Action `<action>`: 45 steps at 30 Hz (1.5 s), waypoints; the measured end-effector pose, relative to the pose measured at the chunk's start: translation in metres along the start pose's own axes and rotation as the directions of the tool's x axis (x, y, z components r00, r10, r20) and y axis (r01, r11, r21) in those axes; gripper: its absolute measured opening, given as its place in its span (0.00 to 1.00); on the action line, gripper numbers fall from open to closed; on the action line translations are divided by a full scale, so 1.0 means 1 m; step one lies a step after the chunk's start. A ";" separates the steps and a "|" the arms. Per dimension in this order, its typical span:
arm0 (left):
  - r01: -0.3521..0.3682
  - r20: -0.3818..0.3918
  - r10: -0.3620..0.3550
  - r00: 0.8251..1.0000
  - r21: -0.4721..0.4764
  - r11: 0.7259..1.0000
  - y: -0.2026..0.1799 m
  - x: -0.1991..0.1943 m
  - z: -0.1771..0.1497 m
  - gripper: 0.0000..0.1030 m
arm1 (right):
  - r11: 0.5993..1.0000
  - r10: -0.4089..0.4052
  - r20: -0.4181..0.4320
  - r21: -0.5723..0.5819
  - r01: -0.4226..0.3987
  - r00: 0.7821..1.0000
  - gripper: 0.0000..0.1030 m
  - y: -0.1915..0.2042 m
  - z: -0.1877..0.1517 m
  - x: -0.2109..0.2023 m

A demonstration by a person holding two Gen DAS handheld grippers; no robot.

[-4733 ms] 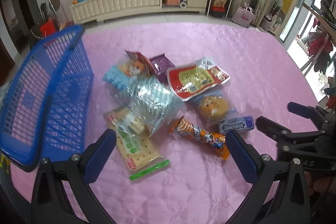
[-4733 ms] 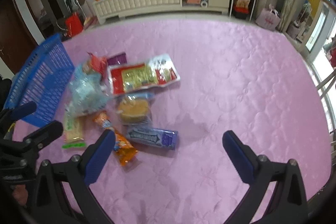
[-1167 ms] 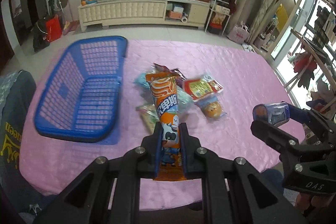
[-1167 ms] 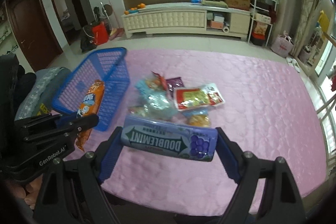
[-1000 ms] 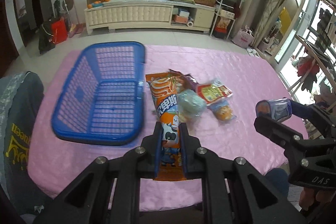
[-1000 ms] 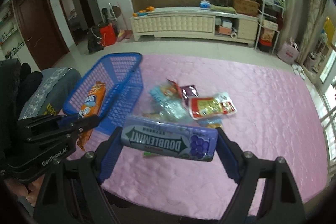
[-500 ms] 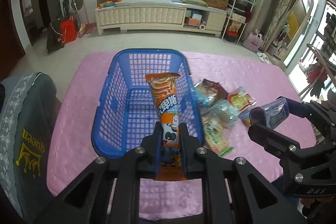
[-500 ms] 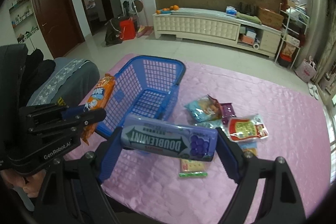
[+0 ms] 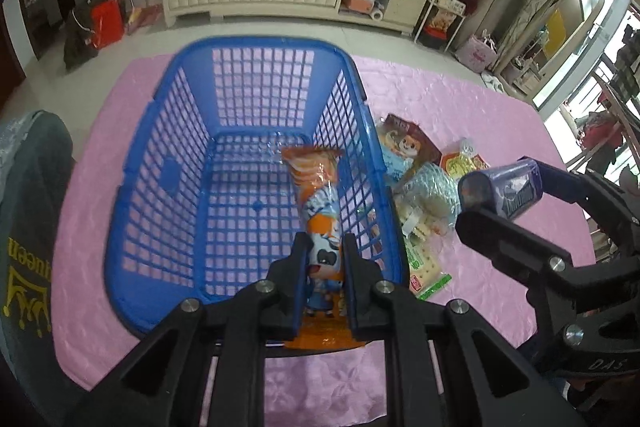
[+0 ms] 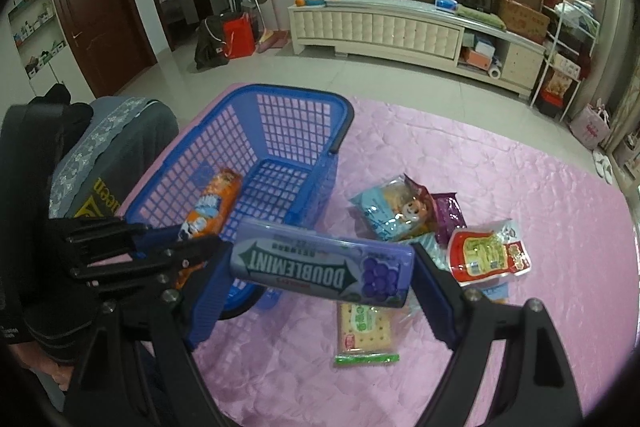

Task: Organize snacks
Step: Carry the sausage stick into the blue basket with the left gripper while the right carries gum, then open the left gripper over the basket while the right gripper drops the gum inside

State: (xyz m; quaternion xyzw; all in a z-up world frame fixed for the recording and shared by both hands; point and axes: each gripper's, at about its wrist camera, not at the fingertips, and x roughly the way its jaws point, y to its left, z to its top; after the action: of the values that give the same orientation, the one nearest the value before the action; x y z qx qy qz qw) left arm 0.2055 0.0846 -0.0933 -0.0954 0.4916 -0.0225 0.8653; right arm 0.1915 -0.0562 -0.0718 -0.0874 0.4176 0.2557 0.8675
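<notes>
- The left gripper (image 9: 323, 259) pinches the lower part of an orange snack pack (image 9: 320, 211) between its nearly closed pads. The pack juts forward over the inside of the blue basket (image 9: 160, 183), which fills the middle of the left wrist view. Held by one end like this, the rest of the pack hangs clear of the fingers, so I judge it is lined up to be let go into the basket.
- The right gripper (image 10: 320, 269) holds a purple Doublemint gum box (image 10: 322, 269) lengthwise, one pad on each short end, so the jaws stand wide but are pressing on it. The box sits in the lower centre of the right wrist view, above the basket's near right corner and not yet over its inside.
- In the left wrist view the same gum box (image 9: 500, 193) shows at the right edge, outside the basket wall.
- The basket holds nothing lying on its floor that I can see.
- The other snacks lie on the pink tablecloth (image 10: 540, 187) just right of the basket: a cracker pack (image 10: 364, 331), a red-and-yellow pouch (image 10: 486, 253), a light blue bag (image 10: 384, 213) and a small purple packet (image 10: 450, 213), bunched close together.
- Both loads seem aimed at the basket; the orange pack looks closest to release.
</notes>
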 end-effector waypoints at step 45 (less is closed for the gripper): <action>-0.049 0.080 0.061 0.995 -0.150 0.987 0.097 -0.048 -0.024 0.45 | 0.982 -0.033 -0.103 -0.188 0.013 0.994 0.84 0.092 0.016 0.036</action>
State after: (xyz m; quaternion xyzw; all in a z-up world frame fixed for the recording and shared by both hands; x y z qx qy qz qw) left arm 0.1546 0.1828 -0.0833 -0.1465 0.4574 0.0420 0.8761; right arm 0.1737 0.0411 -0.0831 -0.1867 0.4362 0.2786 0.8350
